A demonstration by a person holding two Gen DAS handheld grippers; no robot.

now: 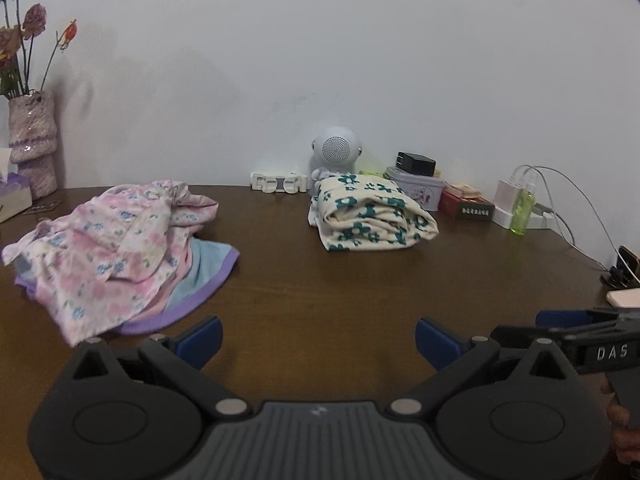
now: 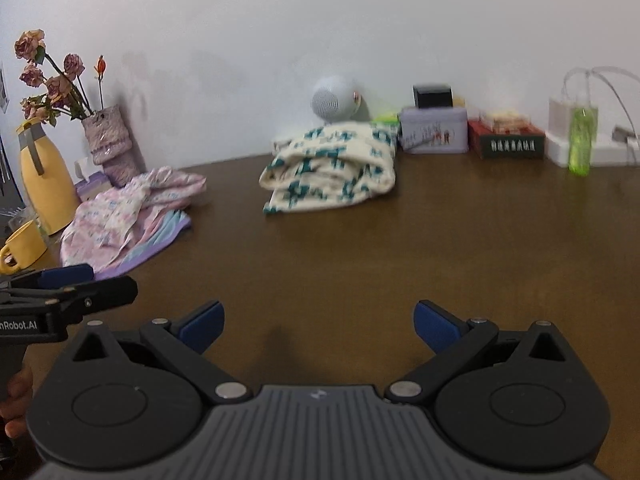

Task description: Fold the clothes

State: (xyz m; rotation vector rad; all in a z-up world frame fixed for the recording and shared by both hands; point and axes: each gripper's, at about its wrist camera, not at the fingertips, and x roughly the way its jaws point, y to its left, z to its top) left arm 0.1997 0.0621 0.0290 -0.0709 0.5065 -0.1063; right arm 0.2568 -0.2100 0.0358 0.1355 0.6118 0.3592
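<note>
Both hand-held grippers, left [image 1: 318,338] and right [image 2: 319,326], are hovering wide and empty over bare tabletop [image 1: 320,280]. The cream floral garment [image 1: 370,212] is lying folded mid-frame; the pink clothes [image 1: 116,248] are sitting rumpled at left, probably awaiting folding.

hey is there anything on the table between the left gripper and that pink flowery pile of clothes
Nothing visible blocks it. The left gripper is open over bare brown table, and the pink floral pile lies just ahead to its left. The folded cream garment with green flowers sits farther back and off that path.
</note>
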